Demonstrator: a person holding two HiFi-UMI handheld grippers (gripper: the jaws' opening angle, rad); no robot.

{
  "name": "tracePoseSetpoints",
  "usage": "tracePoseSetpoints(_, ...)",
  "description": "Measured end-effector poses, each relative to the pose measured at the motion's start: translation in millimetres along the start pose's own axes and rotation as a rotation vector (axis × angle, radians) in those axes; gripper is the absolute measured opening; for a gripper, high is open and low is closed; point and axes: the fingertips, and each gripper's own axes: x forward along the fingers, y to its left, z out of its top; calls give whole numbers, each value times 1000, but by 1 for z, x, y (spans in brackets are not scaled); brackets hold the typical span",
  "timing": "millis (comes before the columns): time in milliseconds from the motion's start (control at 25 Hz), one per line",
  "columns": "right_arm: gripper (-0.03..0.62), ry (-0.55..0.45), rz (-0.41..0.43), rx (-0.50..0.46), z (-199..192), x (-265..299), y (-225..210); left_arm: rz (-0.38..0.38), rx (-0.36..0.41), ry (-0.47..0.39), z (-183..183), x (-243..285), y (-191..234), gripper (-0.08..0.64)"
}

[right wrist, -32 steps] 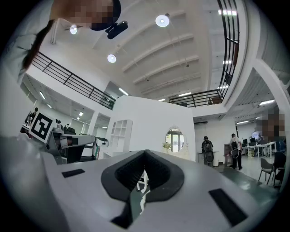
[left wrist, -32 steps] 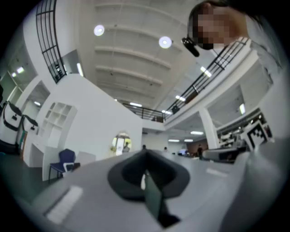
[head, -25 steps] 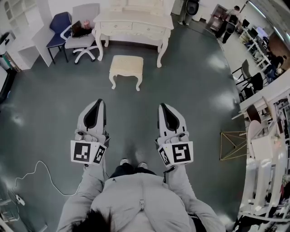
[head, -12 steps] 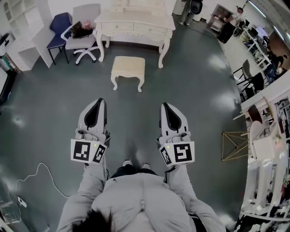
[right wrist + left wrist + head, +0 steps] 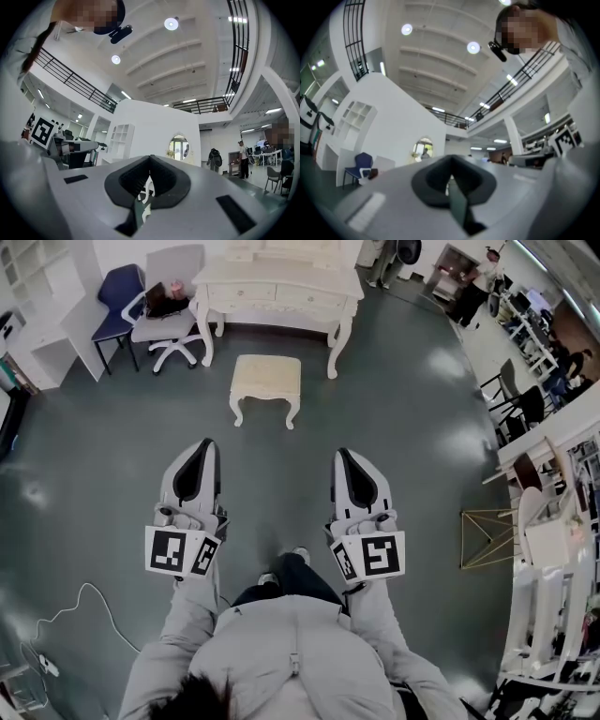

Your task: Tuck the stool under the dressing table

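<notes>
A cream stool with curved legs stands on the dark floor, just in front of the cream dressing table at the top of the head view. My left gripper and right gripper are held side by side, well short of the stool, both shut and holding nothing. The left gripper view shows mostly ceiling and the gripper's own shell. In the right gripper view a bit of the dressing table's white leg shows through the slot.
A white swivel chair and a blue chair stand left of the dressing table. A gold wire frame and white shelving are at the right. A white cable lies on the floor at lower left. People stand far back right.
The stool and dressing table have shifted slightly in the head view as I step forward; one foot now shows ahead of the other. Both grippers stay shut.
</notes>
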Motion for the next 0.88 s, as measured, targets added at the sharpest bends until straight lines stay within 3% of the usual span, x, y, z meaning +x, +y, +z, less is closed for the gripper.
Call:
tracePoseSetpoints(280, 2, -1, -7, 23, -14, 31, -15, 17, -32, 4, -15, 25, 20, 6)
tracePoseSetpoints(880, 2, -30, 73, 49, -30, 166, -87, 66, 43, 17, -39, 149, 66, 6)
